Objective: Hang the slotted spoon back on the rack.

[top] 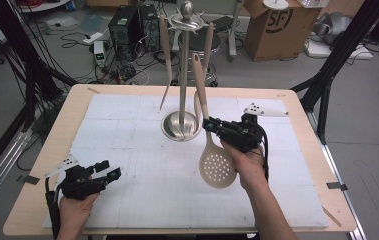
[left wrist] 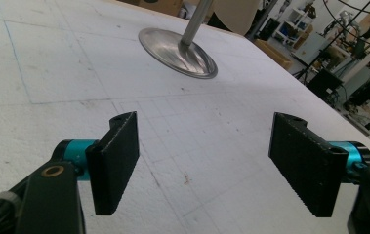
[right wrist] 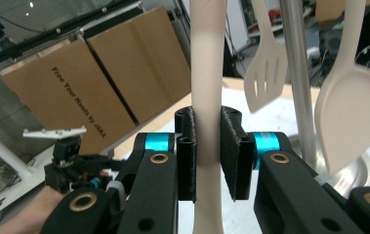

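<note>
Left gripper [top: 111, 170], low over the near-left of the mat [top: 127, 200]: jaws wide apart, nothing between them, only bare foam ahead in the left gripper view. Parked out of the way, probably, while the other hand works.

Centre, far side: steel stand [top: 183, 60] on a round base [left wrist: 177, 51], a spatula [top: 165, 55] and another utensil [top: 208, 42] hanging from the top ring, handles up so each lifts off or hooks on from above.

Right of the stand: skimmer [top: 217, 167], held in the air, perforated bowl down and toward the person, handle tip up near the ring. Right gripper [top: 208, 123] clamped on the handle [right wrist: 206, 161] at mid-length, pads flat on both sides. Mid-handle grip likely chosen to leave the top end free for the hook.
</note>
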Action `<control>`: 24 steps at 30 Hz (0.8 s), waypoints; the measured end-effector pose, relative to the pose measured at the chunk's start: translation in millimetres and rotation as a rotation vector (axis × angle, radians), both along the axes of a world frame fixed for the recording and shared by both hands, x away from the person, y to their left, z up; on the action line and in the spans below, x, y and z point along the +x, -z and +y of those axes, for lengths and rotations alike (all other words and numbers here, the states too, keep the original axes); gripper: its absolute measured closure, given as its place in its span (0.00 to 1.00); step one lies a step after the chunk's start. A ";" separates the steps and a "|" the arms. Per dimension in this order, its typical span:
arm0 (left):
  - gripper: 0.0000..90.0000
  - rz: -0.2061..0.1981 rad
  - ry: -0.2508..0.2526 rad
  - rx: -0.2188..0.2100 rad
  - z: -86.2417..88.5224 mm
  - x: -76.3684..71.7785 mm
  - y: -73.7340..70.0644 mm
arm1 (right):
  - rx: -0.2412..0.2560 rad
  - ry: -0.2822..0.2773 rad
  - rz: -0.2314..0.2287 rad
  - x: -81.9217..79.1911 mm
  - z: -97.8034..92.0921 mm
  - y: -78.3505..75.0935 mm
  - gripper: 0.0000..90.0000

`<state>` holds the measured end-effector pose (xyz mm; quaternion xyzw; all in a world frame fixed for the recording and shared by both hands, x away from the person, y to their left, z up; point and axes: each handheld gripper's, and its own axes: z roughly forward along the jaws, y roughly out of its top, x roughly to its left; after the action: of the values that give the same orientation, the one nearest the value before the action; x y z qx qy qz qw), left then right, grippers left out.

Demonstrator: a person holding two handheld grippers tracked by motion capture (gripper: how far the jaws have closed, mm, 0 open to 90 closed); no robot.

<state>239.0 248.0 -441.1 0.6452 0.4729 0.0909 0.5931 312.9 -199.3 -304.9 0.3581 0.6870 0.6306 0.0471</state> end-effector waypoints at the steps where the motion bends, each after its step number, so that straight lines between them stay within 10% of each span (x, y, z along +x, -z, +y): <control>1: 0.31 0.000 0.000 0.002 0.2 0.0 0.0 | 0.003 0.001 -0.006 0.1 0.1 -2.6 0.87; 24: 0.31 -0.002 -0.011 -0.009 3.4 -1.2 -0.4 | 0.023 0.039 -0.043 21.2 9.5 -29.2 0.87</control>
<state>237.9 251.4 -440.7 0.6399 0.4763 0.0926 0.5960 334.1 -189.8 -275.7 0.3586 0.6714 0.6448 0.0700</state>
